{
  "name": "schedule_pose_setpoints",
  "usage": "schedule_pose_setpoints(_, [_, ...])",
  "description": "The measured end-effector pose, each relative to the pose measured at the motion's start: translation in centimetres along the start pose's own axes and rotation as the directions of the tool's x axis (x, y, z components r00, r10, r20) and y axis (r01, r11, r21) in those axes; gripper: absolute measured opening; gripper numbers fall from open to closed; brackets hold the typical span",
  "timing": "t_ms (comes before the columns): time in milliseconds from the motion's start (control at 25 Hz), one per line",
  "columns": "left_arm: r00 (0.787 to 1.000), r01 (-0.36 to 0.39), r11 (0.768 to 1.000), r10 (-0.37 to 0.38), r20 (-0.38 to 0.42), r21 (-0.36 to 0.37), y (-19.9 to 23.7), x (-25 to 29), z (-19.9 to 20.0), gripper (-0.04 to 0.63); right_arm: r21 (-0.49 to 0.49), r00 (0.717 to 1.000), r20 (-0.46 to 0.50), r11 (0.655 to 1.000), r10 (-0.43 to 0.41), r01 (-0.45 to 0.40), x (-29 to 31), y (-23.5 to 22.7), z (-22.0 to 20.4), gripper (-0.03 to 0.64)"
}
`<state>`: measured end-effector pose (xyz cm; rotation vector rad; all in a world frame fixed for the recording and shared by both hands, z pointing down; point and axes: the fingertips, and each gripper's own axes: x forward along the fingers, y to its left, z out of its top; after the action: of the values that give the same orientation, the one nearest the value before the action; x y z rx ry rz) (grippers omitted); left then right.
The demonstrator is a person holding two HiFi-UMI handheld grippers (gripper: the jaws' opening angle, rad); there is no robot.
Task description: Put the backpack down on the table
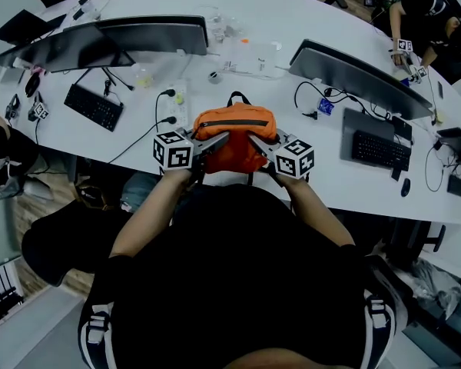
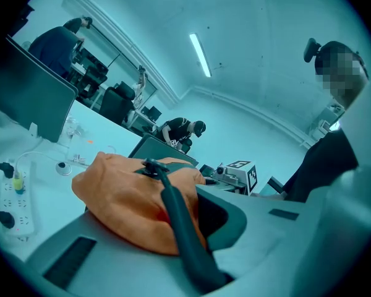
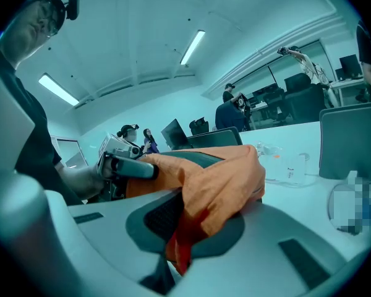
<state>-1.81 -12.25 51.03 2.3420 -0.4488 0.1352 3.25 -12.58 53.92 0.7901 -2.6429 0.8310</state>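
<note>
An orange backpack (image 1: pixel 234 133) with a black top handle hangs between my two grippers at the near edge of the white table (image 1: pixel 292 21). Whether its bottom touches the tabletop I cannot tell. My left gripper (image 1: pixel 217 140) is shut on its left side; in the left gripper view a dark strap (image 2: pixel 176 218) runs out between the jaws of this gripper (image 2: pixel 195 240), with the orange backpack (image 2: pixel 123 197) bulging beyond. My right gripper (image 1: pixel 255 141) is shut on the right side; in the right gripper view, orange fabric (image 3: pixel 222 184) is pinched in that gripper (image 3: pixel 182 240).
Two dark monitors (image 1: pixel 150 33) (image 1: pixel 353 75) stand behind the bag, with keyboards (image 1: pixel 94 106) (image 1: pixel 380 151) in front of them. A white power strip (image 1: pixel 177 102) with plugged cables lies just left of the bag. Small items lie further back. People sit at the table's far ends.
</note>
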Motion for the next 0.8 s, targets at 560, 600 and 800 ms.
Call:
schedule_pose_setpoints(560, [0.997,-0.01,0.998,0.005,-0.077,-0.064,3.2,1.8,-3.8,0.035,0.06,0.996,-0.09,0.998,-0.001,0.007,1.2,-2.3,-4.3,0.037])
schedule_pose_setpoints(600, [0.996,-0.011,0.998,0.006,-0.085,-0.064,3.4,1.9,-4.0,0.034,0.071,0.996,-0.095,0.997,0.001,0.006,1.3,-2.5,-4.5,0.037])
schedule_pose_setpoints(800, [0.993,-0.012,0.998,0.004,-0.114,-0.066,4.3,2.6,-4.7,0.034,0.106,0.994,-0.109,0.994,-0.001,0.013,1.6,-3.4,-5.2,0.037])
